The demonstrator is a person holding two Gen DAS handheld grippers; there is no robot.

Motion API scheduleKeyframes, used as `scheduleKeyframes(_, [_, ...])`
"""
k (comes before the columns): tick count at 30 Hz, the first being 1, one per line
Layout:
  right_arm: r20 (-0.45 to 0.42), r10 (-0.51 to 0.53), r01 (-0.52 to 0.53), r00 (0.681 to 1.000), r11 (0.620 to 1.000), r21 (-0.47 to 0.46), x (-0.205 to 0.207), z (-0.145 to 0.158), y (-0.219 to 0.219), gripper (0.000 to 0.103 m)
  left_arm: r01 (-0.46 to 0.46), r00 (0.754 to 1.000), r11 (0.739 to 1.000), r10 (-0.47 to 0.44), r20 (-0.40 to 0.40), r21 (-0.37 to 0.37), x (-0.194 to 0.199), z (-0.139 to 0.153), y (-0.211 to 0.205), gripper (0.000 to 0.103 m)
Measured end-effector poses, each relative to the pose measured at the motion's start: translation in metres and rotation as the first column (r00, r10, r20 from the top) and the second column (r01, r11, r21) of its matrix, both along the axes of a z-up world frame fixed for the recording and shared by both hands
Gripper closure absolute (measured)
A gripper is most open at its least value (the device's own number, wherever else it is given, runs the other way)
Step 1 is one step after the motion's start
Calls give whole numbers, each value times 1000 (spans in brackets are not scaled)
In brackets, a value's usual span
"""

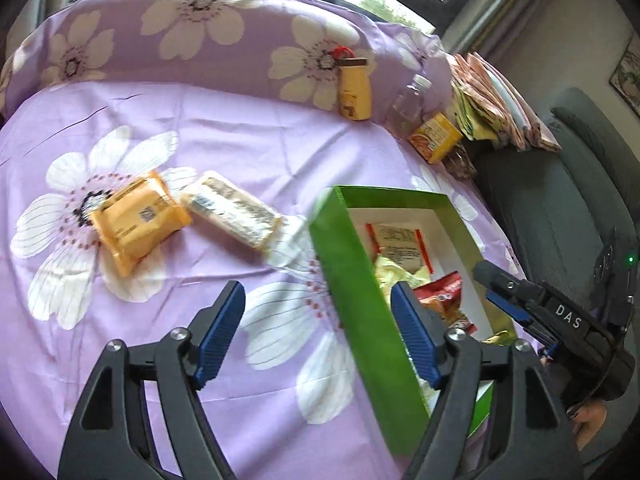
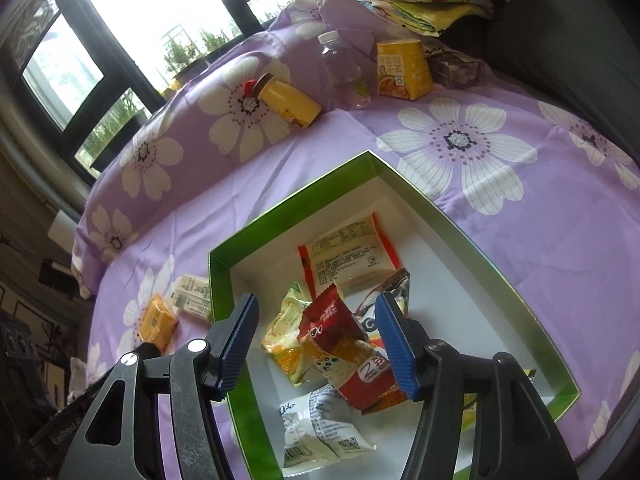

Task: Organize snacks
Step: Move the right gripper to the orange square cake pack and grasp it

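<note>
A green box (image 1: 352,280) with a white inside sits on the purple flowered cloth; it also shows in the right wrist view (image 2: 224,280). It holds several snack packets, among them a red one (image 2: 340,344) and a white one with orange edges (image 2: 348,256). An orange packet (image 1: 138,222) and a cream packet (image 1: 232,210) lie on the cloth left of the box. My left gripper (image 1: 318,332) is open and empty, straddling the box's left wall. My right gripper (image 2: 316,344) is open and empty above the packets in the box; it also shows in the left wrist view (image 1: 496,284).
A yellow bottle (image 1: 354,88), a clear plastic bottle (image 1: 410,100) and a yellow carton (image 1: 436,138) lie at the far side of the cloth. Folded fabrics (image 1: 496,96) are stacked on a dark sofa (image 1: 560,200) at the right. Windows are behind.
</note>
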State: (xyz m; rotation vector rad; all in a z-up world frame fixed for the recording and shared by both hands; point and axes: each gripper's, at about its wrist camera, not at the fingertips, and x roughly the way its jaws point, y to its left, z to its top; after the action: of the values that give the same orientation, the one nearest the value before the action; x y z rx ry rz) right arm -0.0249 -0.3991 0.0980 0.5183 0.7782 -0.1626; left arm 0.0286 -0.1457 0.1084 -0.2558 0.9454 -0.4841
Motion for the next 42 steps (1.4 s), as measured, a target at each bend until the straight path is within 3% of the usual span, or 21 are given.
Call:
scheduleKeyframes(4, [8,23,-23,1000,1000,-17,6,0,12,25,-135,990,991,135,-43,2,2,-13,52,22])
scheduleKeyframes(9, [-13,66,-67,998,996,-57,13,-4,30,21,-264,960,964,264,-92,8,6,-28,101,15])
scheduleKeyframes(14, [-25,91,-93,996,992,-82,18,-6,44,21,-320,938,946,325,-125,53,7,-40,126,13])
scheduleKeyframes(19, [8,188,-188,982,982,-3,27,-3,61,21,-357,920,934,353,-170,9,11,-50,143,13])
scheduleKeyframes(25, [54,327,-331,944,937,113,74,12,108,21,-382,911,922,362,-198,-69,29,-53,149,13])
scheduleKeyframes(30, [15,477,-473,879,866,162,133,2,170,21,-391,908,916,368,-201,-86,49,-56,147,13])
scheduleKeyframes(36, [-106,563,-553,819,826,110,188,-35,228,21,-398,900,908,359,-247,-131,72,-65,145,16])
scheduleKeyframes(39, [-152,550,-550,821,834,46,203,-49,236,21,-392,901,912,355,-249,-120,79,-70,140,29])
scheduleKeyframes(42, [-176,569,-561,804,822,95,213,-65,235,33,-392,897,914,355,-264,-105,83,-78,134,59])
